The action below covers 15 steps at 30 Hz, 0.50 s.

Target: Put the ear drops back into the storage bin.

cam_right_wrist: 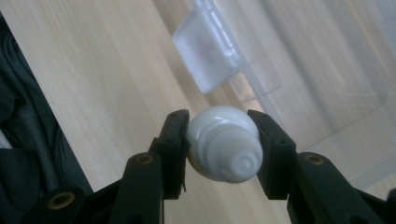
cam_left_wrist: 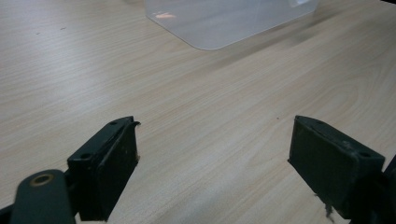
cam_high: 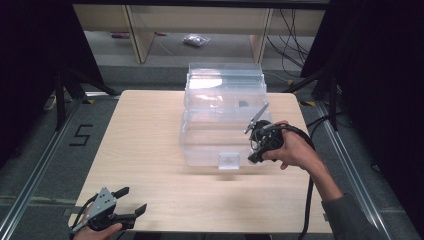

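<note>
Right gripper (cam_right_wrist: pixel 219 140) jaws clamp white bottle (cam_right_wrist: pixel 224 144).

A white ridged cap (cam_right_wrist: pixel 224 144) sits between black tool pads, beside a clear plastic box (cam_high: pixel 220 120) on pale woodgrain table (cam_high: pixel 145 150).

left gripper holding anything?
No. In the left gripper view the left gripper has its jaws wide apart, with nothing but bare wooden table between them.
</note>
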{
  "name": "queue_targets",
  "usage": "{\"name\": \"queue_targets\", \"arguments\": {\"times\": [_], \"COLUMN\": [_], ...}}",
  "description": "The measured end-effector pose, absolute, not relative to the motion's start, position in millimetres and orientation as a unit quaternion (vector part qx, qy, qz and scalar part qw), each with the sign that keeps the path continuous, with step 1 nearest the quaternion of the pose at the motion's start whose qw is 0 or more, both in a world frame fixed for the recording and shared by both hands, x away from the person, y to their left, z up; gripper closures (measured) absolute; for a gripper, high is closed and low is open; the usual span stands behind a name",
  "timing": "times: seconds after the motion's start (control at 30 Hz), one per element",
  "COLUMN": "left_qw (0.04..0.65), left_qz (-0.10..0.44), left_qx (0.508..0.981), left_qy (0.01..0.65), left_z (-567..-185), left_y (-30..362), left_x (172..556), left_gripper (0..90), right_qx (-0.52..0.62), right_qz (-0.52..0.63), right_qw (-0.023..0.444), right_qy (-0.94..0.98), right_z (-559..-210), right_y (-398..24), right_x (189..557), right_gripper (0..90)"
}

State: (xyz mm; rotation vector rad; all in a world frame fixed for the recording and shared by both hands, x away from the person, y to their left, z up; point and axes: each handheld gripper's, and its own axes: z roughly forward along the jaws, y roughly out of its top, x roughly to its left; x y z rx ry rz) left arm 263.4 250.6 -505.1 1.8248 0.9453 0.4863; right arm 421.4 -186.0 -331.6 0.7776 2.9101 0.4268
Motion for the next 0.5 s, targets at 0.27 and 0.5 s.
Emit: {"name": "queue_targets", "arguments": {"times": [0.27, 0.5], "left_qw": [0.49, 0.492], "left_qz": [0.202, 0.201], "left_qx": [0.755, 0.753], "left_qy": [0.387, 0.388], "left_z": [-505, -505], "left_y": [251, 251], "left_x": [263, 263], "left_gripper": [14.8, 14.7], "right_qx": [0.275, 0.3], "right_qz": [0.125, 0.123], "right_qw": [0.05, 0.048], "right_qy": [0.952, 0.945], "right_z": [-328, -331], "right_y": [-194, -202], "right_x": [440, 460], "right_gripper": [60.4, 60.4]}}
